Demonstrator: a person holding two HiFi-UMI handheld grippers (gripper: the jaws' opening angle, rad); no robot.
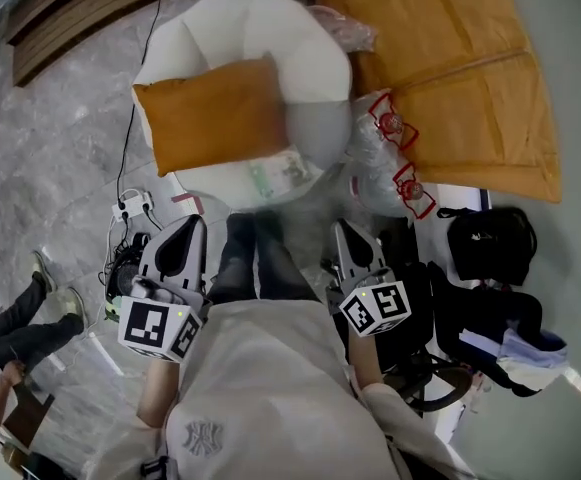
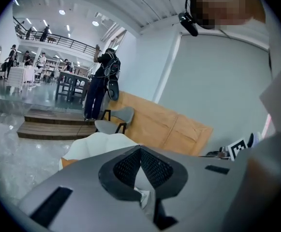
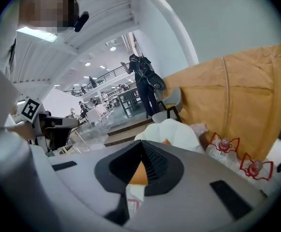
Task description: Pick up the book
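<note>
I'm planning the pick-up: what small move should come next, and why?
Probably open the right gripper and reach it forward to the white, green-printed book on the seat edge of the white armchair, in front of the orange cushion. That gripper and the left gripper hang short of it, jaws together, empty.

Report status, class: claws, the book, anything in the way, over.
Left claw shut, empty; right claw shut, empty. Book lies on white armchair seat edge, untouched. Orange cushion behind it; nothing seen blocking.
</note>
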